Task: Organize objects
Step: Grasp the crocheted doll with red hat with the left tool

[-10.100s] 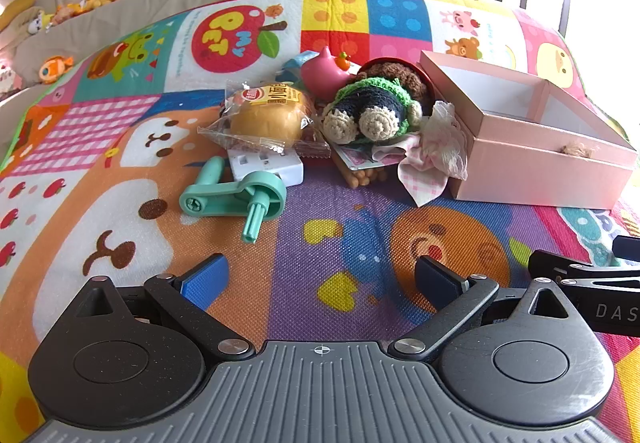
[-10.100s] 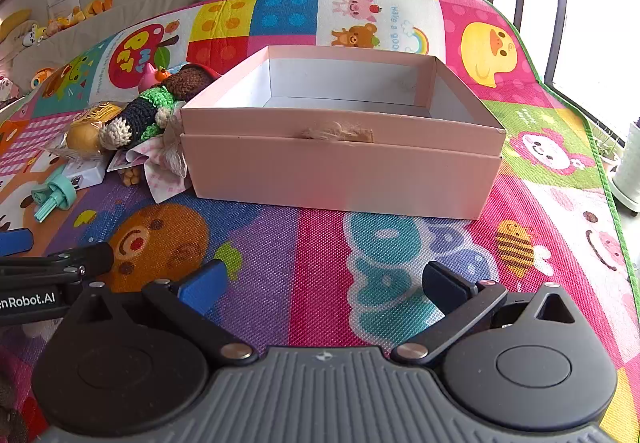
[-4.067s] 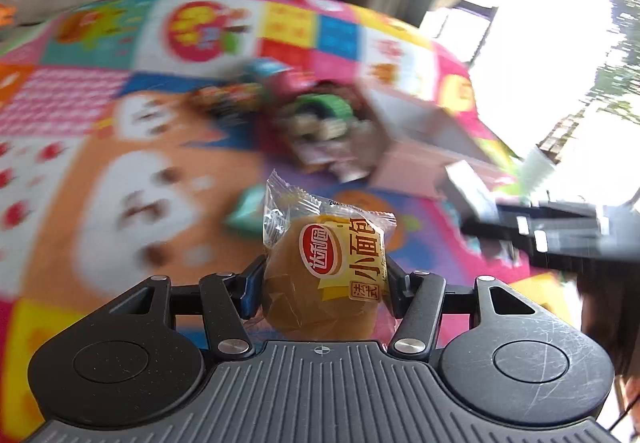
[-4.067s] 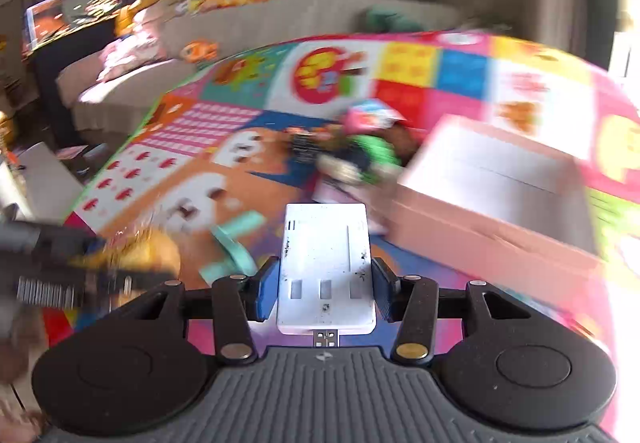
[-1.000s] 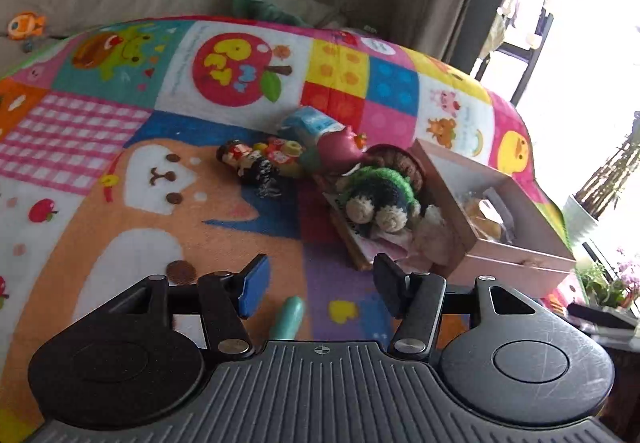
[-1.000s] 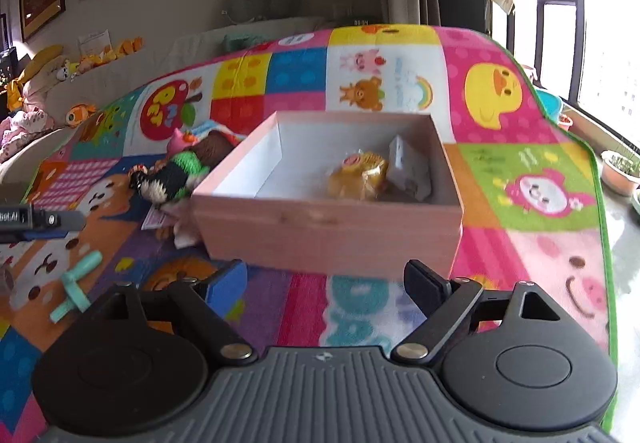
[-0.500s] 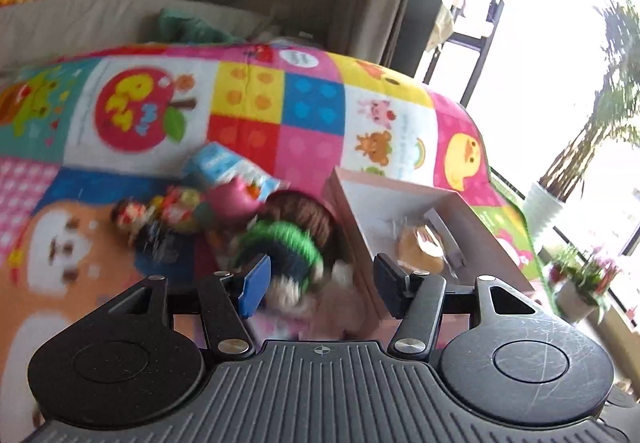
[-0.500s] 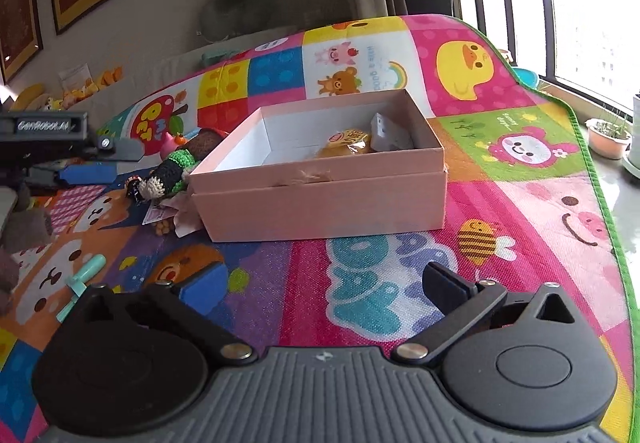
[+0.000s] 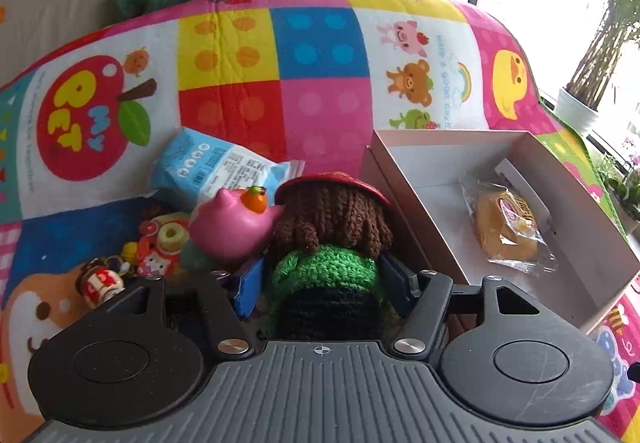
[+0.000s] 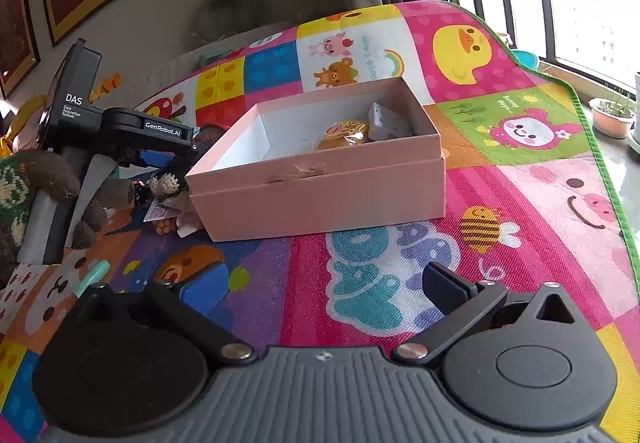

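Left wrist view: the left gripper (image 9: 322, 285) points down over a crocheted doll (image 9: 326, 243) that lies on the colourful play mat (image 9: 320, 43). The doll fills the gap between the blue pads (image 9: 250, 285) — brown yarn hair under a red cap at the far end, a green knitted band in the middle, black knit nearest the camera. The jaws are opening around it; whether the pads touch the knit cannot be told.

Just left of the fingertips sits a pink squishy toy (image 9: 230, 227) with a small orange on top, touching the doll's hair. Beyond it lies a blue-and-white packet (image 9: 212, 171), and further left a cluster of small figurines (image 9: 160, 247). To the right of the gripper stands the open pink box (image 9: 600, 227), holding a wrapped yellow bun (image 9: 506, 227) and, behind it, a white adapter (image 9: 520, 183) against the far wall.

From the right wrist view, the right gripper (image 10: 320, 283) hovers over the mat with jaws spread fully wide and nothing between them. The box stands ahead of it — and the left gripper, gripped by a gloved hand (image 10: 52, 179), reaches into the pile at the box's left corner.
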`<state>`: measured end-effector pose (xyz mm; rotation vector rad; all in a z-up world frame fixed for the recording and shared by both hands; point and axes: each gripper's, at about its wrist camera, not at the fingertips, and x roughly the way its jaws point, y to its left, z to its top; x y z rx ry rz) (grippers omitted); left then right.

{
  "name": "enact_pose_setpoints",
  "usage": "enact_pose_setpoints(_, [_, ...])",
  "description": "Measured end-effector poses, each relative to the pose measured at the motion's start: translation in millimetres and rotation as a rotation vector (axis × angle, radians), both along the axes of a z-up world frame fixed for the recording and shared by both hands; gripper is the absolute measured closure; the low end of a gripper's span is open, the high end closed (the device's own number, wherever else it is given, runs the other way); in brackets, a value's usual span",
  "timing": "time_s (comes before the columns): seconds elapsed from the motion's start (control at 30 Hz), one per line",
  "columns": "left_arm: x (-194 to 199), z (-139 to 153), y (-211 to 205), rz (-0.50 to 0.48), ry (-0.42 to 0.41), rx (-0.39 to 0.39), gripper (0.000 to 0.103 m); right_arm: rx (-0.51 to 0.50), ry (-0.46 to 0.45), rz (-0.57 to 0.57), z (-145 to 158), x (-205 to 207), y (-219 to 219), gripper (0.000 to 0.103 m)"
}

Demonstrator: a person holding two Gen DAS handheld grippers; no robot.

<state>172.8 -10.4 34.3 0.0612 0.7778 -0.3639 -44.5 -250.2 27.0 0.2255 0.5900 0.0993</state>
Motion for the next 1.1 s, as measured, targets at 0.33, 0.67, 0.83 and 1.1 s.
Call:
enact_pose_setpoints(0.33, [-11.5,-1.0,10.5,0.048,0.022,-0.118,0.044,0.066,0.082,-0.008,-8.1,12.3,-8.2,0.000])
enact_pose_setpoints(0.67, [-134.7,43.3,73.0,0.060,-0.136,-0.193,0.050,0.062,0.100,0.006,-8.2,17.5,-7.8,0.000])
enact_pose_setpoints(0.83, [-173.1,40.7,115.7,0.155,-0.143,-0.268,0.050,-0.070,0.137,0.044,-7.1,23.3,11.9,0.000])
enact_pose_setpoints(1.1, [-206.4,43.3,177.0,0.314,-0.150,-0.336,0.094,-0.101,0.161,0.271,8.2,18.4,74.3,0.000])
